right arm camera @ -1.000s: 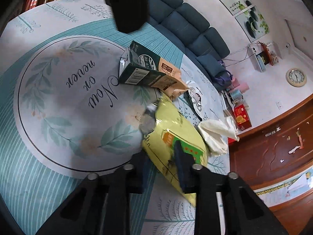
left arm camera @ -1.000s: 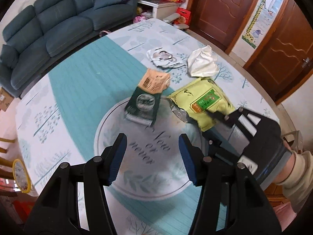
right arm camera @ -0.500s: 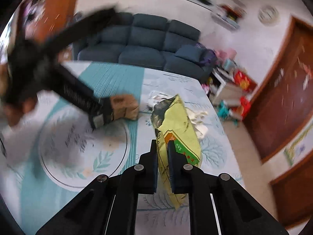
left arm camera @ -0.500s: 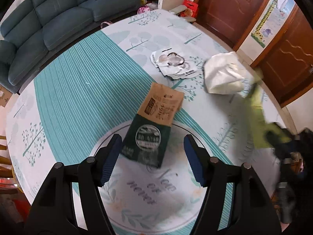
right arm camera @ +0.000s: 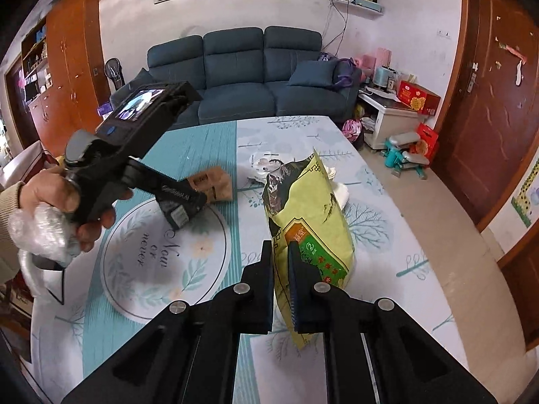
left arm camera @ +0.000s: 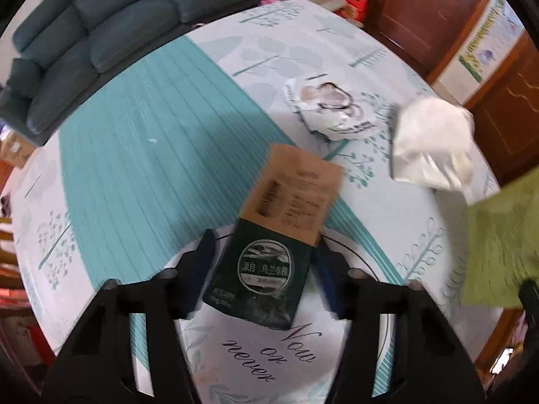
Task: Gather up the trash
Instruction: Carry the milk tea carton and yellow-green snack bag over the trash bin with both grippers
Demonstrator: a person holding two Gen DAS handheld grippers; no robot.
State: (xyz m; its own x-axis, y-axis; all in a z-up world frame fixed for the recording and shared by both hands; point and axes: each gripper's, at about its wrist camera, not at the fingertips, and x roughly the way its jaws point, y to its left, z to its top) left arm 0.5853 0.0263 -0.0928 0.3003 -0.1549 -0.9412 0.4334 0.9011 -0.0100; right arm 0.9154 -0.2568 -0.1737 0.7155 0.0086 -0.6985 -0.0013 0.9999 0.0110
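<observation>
A flat pouch [left arm camera: 293,188], dark green at the near end and brown at the far end, lies on the patterned tablecloth [left arm camera: 134,155]. My left gripper [left arm camera: 263,242] points down over it with a finger on each side. Its jaws are closing and the pads are still apart from the pouch. The right wrist view shows that left gripper [right arm camera: 182,202] over the pouch [right arm camera: 215,185]. My right gripper [right arm camera: 280,247] is shut on a yellow-green snack bag [right arm camera: 310,208] and holds it upright above the table. That bag [left arm camera: 498,235] shows blurred at the right in the left wrist view.
A white printed wrapper [left arm camera: 333,111] and a crumpled white bag [left arm camera: 431,141] lie beyond the pouch. The hand on the left gripper also clutches crumpled clear plastic [right arm camera: 37,232]. A blue sofa [right arm camera: 242,70] stands past the table's far edge, wooden doors [right arm camera: 498,101] to the right.
The left gripper moved forward and down until its fingers straddle the pouch, and the jaws narrowed. The right gripper shut on the yellow-green bag, lifted it off the table and rolled it upright.
</observation>
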